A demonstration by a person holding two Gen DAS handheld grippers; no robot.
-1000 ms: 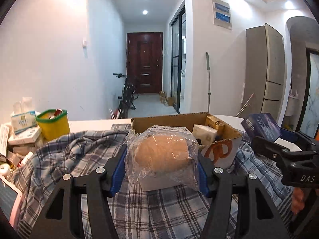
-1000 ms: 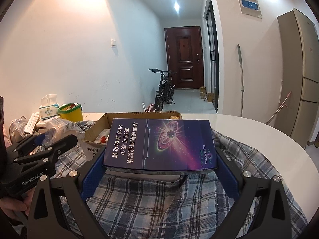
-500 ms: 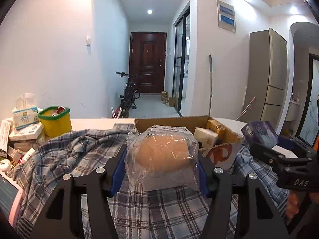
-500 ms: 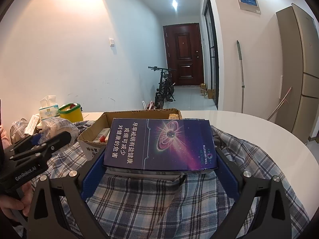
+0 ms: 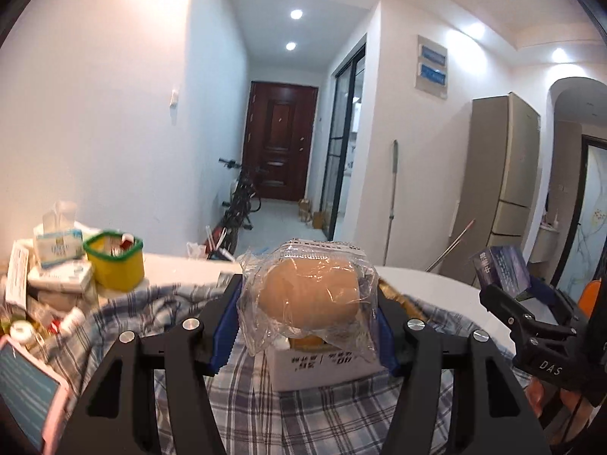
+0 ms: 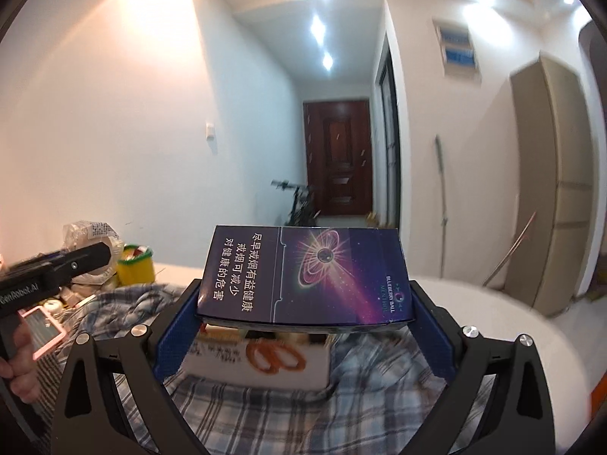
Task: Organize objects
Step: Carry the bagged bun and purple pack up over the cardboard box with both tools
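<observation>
You hold two things: your left gripper point(image 5: 307, 326) has its jaws clamped on one crinkly plastic-wrapped tan roll point(image 5: 308, 297), your right gripper point(image 6: 303, 326) on one flat glossy purple carton point(image 6: 303, 275), both above one cardboard box point(image 6: 258, 360) on plaid cloth point(image 6: 341, 417) over the worktop point(image 6: 493, 314).

The open cardboard box point(image 6: 258, 360) on the checked blue-and-white cloth point(image 6: 341, 417) is blurred, and the flat purple-and-blue printed carton point(image 6: 303, 276) held above it hides its inside. In the left wrist view, the crinkled clear plastic bag around a tan rounded lump point(image 5: 309, 297) covers most of that box. The pink-framed tablet point(image 5: 26, 390) is cut off at the left edge.
</observation>
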